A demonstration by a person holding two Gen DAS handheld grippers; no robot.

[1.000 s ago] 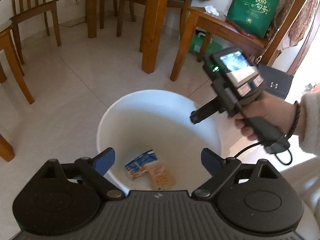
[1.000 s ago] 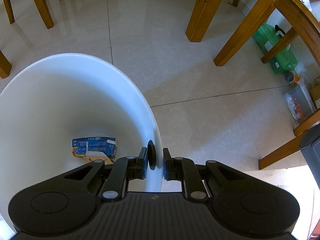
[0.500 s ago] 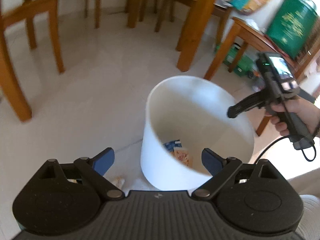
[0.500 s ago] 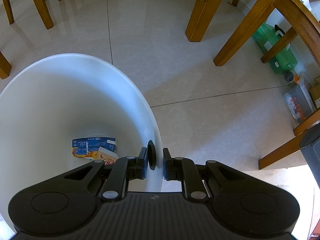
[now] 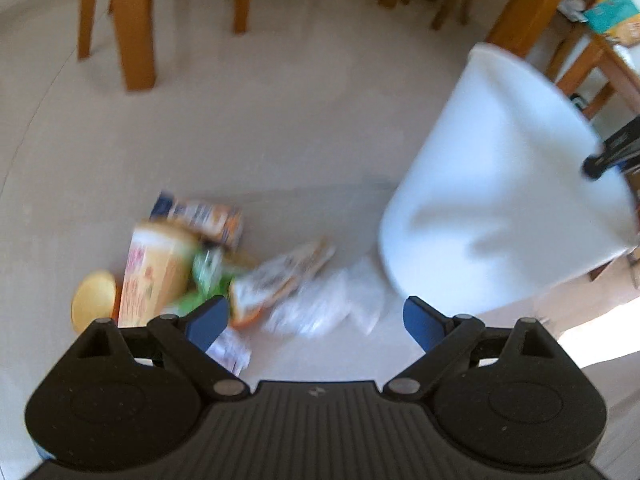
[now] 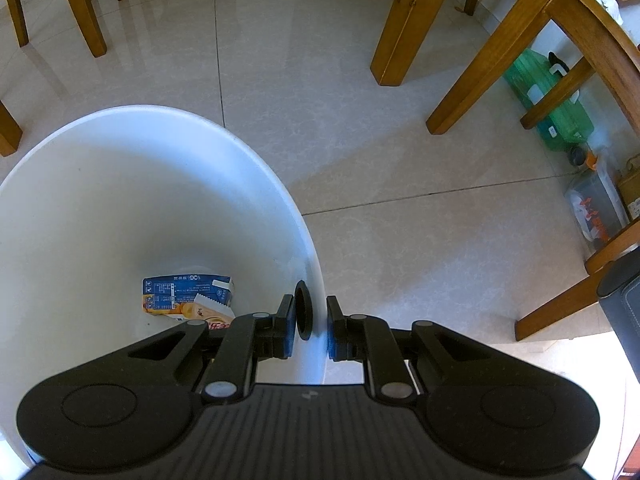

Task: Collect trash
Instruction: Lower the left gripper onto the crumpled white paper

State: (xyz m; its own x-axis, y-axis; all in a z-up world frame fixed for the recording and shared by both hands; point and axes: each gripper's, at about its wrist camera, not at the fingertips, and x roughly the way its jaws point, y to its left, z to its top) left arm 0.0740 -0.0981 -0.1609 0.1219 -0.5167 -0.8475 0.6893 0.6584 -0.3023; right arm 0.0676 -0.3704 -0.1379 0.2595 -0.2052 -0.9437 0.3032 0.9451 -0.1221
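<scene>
A white bin (image 5: 500,184) stands on the tiled floor, at the right of the blurred left wrist view. My right gripper (image 6: 312,326) is shut on the bin's rim (image 6: 316,280). Inside the bin lie a blue carton (image 6: 184,290) and a wrapper (image 6: 212,312). Left of the bin a heap of trash lies on the floor: an orange-and-white box (image 5: 156,268), a blue-and-orange pack (image 5: 204,216), a flat wrapper (image 5: 284,276), crumpled clear plastic (image 5: 320,304), something green (image 5: 208,276) and a yellow round thing (image 5: 94,300). My left gripper (image 5: 316,320) hangs open just above the heap, holding nothing.
Wooden chair and table legs (image 5: 136,24) stand behind the heap and to the right of the bin (image 6: 400,24). A green plastic jug (image 6: 548,100) and a bag (image 6: 596,208) sit under the table at the right.
My left gripper has swung left and down, away from above the bin, to the trash heap on the floor. The right gripper and bin have not moved.
</scene>
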